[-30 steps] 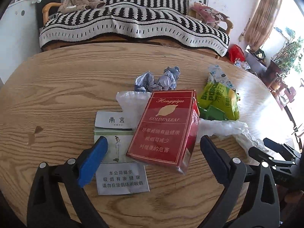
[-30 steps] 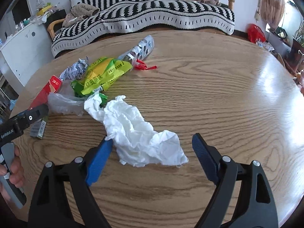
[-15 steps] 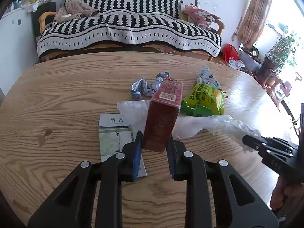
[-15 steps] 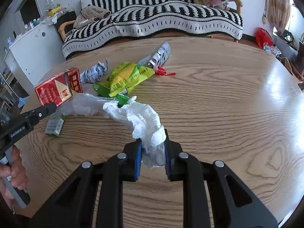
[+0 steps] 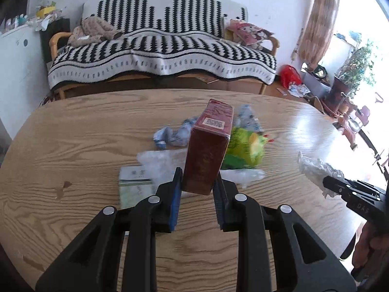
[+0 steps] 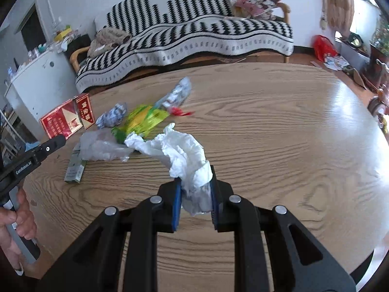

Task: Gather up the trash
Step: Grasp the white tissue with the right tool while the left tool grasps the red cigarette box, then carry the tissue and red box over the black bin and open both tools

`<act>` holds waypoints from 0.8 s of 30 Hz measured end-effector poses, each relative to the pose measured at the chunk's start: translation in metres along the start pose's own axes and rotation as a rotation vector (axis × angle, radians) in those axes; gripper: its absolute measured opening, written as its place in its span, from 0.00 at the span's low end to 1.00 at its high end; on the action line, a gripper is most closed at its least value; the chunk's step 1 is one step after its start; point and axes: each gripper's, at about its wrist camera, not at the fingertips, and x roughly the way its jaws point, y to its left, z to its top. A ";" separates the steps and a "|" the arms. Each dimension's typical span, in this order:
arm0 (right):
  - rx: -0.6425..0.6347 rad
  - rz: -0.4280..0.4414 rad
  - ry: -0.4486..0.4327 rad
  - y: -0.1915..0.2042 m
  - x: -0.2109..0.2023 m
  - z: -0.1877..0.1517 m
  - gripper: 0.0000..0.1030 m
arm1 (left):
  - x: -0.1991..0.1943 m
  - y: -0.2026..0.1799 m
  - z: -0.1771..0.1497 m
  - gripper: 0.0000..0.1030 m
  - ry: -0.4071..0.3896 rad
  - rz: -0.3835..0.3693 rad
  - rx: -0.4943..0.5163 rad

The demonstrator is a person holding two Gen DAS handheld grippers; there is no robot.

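Observation:
My left gripper (image 5: 197, 182) is shut on a red cigarette box (image 5: 206, 150), held on edge above the round wooden table (image 5: 85, 146). The same red box (image 6: 65, 119) shows at the left of the right wrist view, lifted off the wood. My right gripper (image 6: 194, 185) is shut on a crumpled white tissue (image 6: 180, 153), which trails up and left from the pads. On the table lie a green snack wrapper (image 6: 143, 121), a clear plastic bag (image 6: 99, 146), a crumpled blue-white wrapper (image 6: 111, 116), a silver packet (image 6: 180, 92) and a flat green-white cigarette pack (image 5: 133, 185).
A sofa with a black-and-white striped throw (image 5: 160, 53) stands behind the table. A white cabinet (image 6: 36, 85) is at the left, a red bag (image 5: 290, 75) and floor clutter at the right. A hand (image 6: 14, 226) holds the left gripper's handle.
Both grippers went from wide open to shut, the left on the red box, the right on the tissue. Both have since risen, lifting the box and the tissue off the table.

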 end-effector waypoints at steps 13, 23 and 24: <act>0.205 -0.171 -0.091 -0.157 -0.110 -0.035 0.19 | -0.012 -0.156 -0.022 0.23 -0.011 -0.213 0.187; 0.454 -0.358 -0.114 -0.307 -0.194 -0.115 0.19 | -0.013 -0.329 -0.090 0.23 0.063 -0.437 0.355; 0.479 -0.383 -0.109 -0.321 -0.201 -0.125 0.19 | -0.012 -0.345 -0.099 0.23 0.077 -0.460 0.361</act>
